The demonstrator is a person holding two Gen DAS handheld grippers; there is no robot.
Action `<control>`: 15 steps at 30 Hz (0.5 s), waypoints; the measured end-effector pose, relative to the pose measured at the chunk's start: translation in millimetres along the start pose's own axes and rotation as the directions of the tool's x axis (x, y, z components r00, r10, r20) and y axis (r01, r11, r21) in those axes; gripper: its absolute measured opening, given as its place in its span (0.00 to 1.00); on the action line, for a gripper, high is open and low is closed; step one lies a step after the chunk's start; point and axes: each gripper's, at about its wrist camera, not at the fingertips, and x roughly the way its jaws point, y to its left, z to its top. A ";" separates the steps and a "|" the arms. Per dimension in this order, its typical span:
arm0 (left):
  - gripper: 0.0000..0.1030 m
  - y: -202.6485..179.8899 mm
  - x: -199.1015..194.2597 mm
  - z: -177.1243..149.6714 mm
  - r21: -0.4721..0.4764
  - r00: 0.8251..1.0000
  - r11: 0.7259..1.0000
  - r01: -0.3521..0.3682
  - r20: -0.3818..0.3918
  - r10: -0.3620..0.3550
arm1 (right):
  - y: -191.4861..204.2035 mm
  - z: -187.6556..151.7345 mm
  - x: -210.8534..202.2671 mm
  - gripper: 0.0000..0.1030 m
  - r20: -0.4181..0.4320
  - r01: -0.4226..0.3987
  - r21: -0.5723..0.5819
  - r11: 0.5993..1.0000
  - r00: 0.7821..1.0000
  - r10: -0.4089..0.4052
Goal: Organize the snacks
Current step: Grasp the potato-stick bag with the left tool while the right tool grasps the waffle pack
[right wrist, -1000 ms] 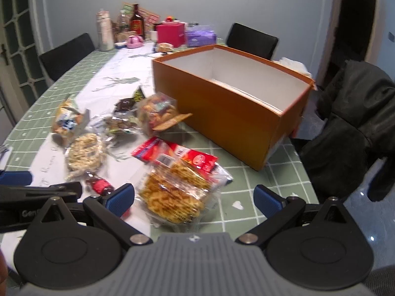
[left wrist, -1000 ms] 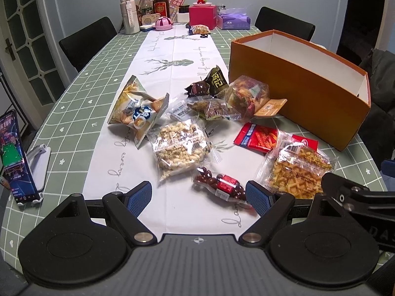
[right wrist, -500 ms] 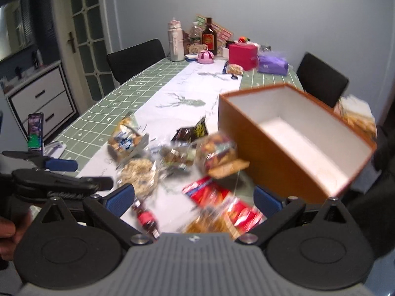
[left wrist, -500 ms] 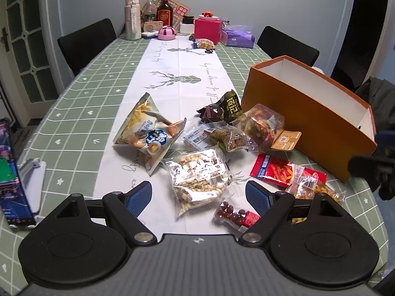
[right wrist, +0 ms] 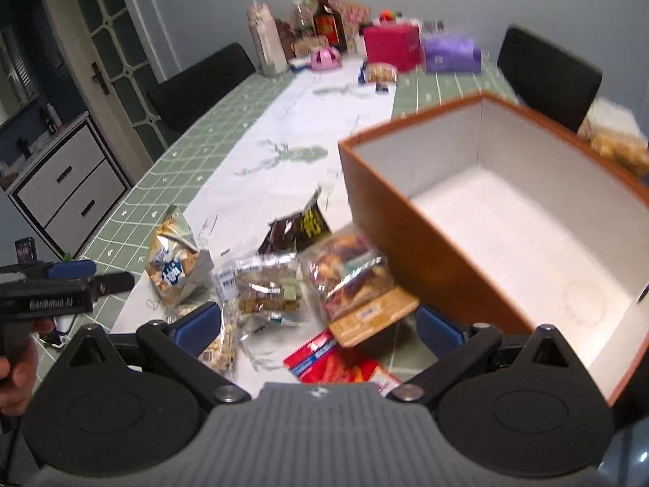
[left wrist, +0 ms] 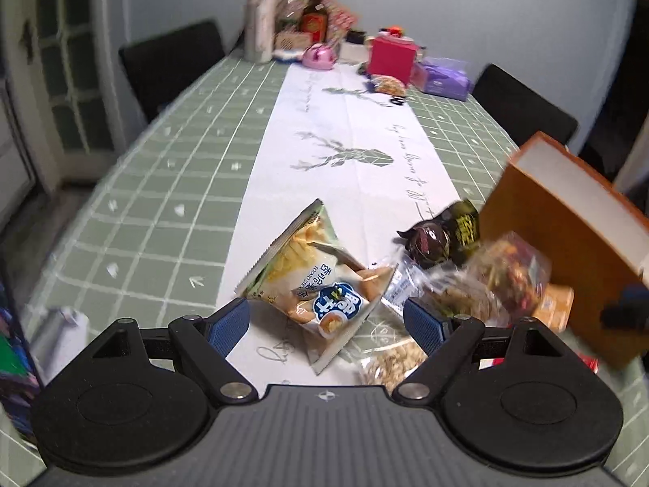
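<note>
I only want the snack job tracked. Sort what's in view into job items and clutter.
Job items:
orange box, nothing in it
chip bag
dark packets
clear cracker pack
mixed snack bag
red packet
peanut bag

Clutter:
brown bottle
pink box
purple pack
white bottle
black chairs

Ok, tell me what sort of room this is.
Most likely a home dining room. A long table with a green checked cloth has black chairs around it, bottles and boxes crowd its far end, and a drawer cabinet stands beside a glass-paned door.
</note>
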 end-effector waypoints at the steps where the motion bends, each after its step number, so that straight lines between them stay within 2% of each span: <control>1: 0.97 6.1 6.2 3.1 -0.063 1.000 0.998 0.024 -0.015 -0.025 | -0.2 -1.5 2.5 0.97 -0.010 0.001 0.006 1.000 1.000 0.000; 4: 0.97 21.5 27.6 7.5 -0.249 0.992 0.964 0.096 -0.053 -0.113 | 2.6 -4.9 3.7 0.97 -0.021 0.002 -0.006 1.000 1.000 -0.002; 7: 0.97 28.9 46.3 7.3 -0.347 0.990 0.934 0.083 -0.078 -0.117 | 3.6 -6.6 1.8 0.97 -0.017 0.003 -0.025 1.000 1.000 -0.003; 10: 0.97 31.8 57.9 5.8 -0.398 0.992 0.915 0.068 -0.074 -0.106 | 1.1 -7.9 1.8 0.97 -0.018 0.008 -0.037 0.999 1.000 -0.009; 15: 0.97 25.4 74.6 7.9 -0.406 0.994 0.914 0.014 -0.092 -0.056 | -6.2 -9.7 6.2 0.97 -0.034 0.011 -0.016 1.000 0.999 -0.012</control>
